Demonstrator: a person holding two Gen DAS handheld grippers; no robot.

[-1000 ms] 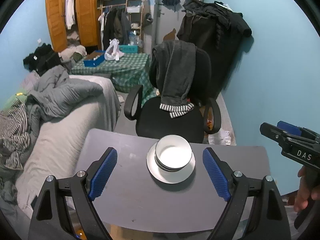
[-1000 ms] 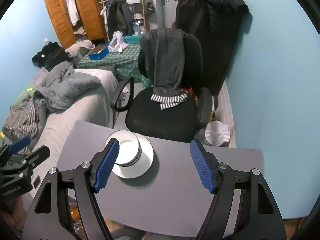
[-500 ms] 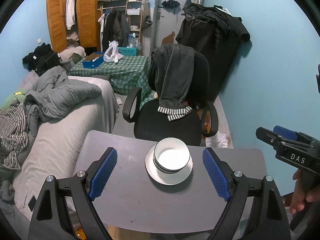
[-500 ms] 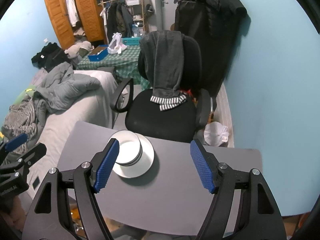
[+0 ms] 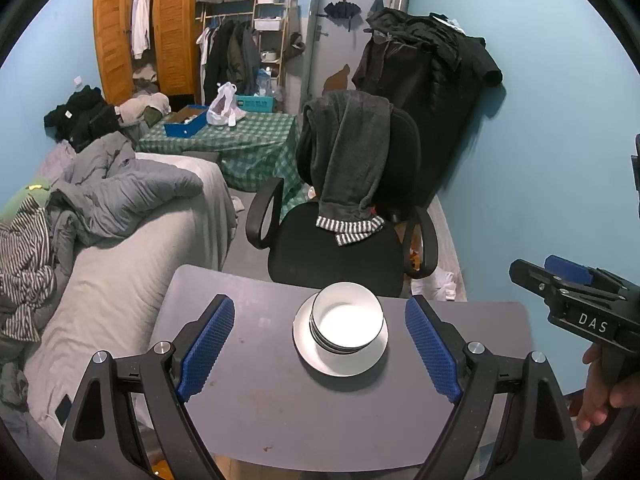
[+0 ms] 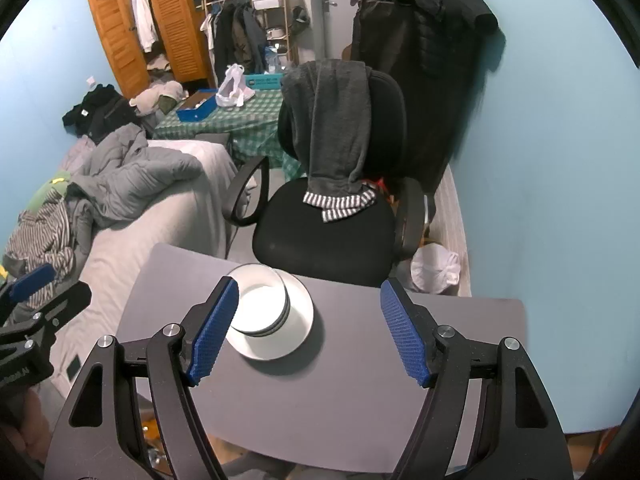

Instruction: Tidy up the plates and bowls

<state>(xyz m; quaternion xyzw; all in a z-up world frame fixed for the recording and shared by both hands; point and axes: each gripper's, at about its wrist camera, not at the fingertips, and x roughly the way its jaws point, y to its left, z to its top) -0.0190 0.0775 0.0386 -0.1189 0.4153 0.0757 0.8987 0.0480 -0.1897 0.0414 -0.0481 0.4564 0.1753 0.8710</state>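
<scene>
Right gripper (image 6: 310, 330) with blue ribbed pads, jaws wide, empty, lower frame. Stacked white round bowls (image 6: 262, 304) on white round plate (image 6: 298, 330), grey table (image 6: 360, 400), centre-left. Black office chair (image 6: 324, 236) behind.

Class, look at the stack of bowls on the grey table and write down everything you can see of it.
The stack of bowls is white, glossy, ceramic-looking, with dark lines showing between the nested rims; the exact count is hard to tell. It sits upright on a white plate, toward the plate's far side, near the far edge of the grey table, just in front of a black office chair. The top bowl looks empty. Only the plate touches it; both claws stand open and clear of it.
</scene>
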